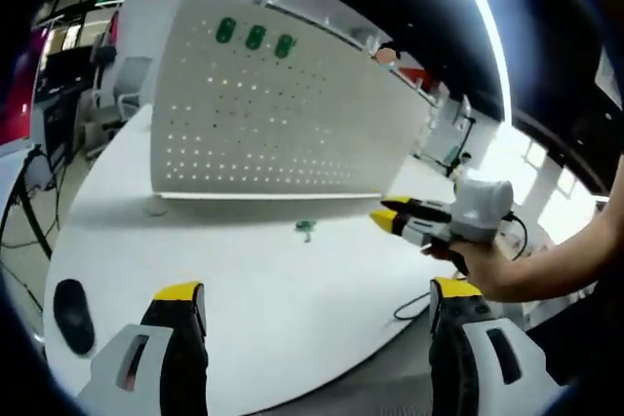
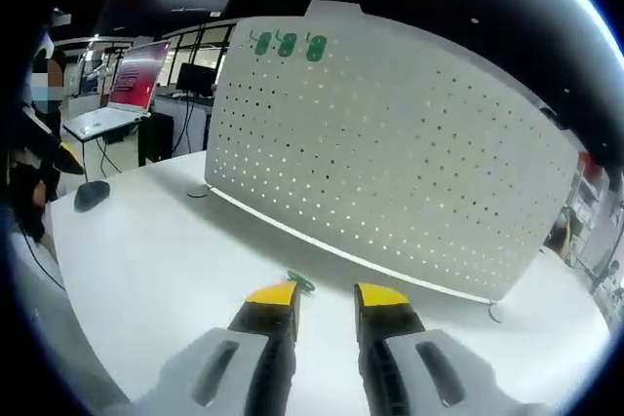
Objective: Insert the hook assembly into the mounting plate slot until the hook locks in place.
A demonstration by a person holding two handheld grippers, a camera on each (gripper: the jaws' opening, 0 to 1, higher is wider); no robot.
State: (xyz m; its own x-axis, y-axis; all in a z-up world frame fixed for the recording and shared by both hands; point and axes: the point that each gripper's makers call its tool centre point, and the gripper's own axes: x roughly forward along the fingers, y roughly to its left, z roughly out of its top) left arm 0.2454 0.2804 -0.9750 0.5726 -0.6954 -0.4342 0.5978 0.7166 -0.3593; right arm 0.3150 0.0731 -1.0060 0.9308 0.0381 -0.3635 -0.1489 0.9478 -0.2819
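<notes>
Our left gripper (image 1: 310,301) gapes wide; our right gripper (image 2: 325,297) stands slightly parted near the green hook (image 2: 299,283) before the pegboard (image 2: 390,153).

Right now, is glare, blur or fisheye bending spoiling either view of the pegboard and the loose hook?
Left gripper view: a ceiling light strip flares, the white perforated pegboard bows, and the small green hook on the white table looks soft. Right gripper view: even light, the pegboard curves, and the hook sits partly behind the right tool.
</notes>
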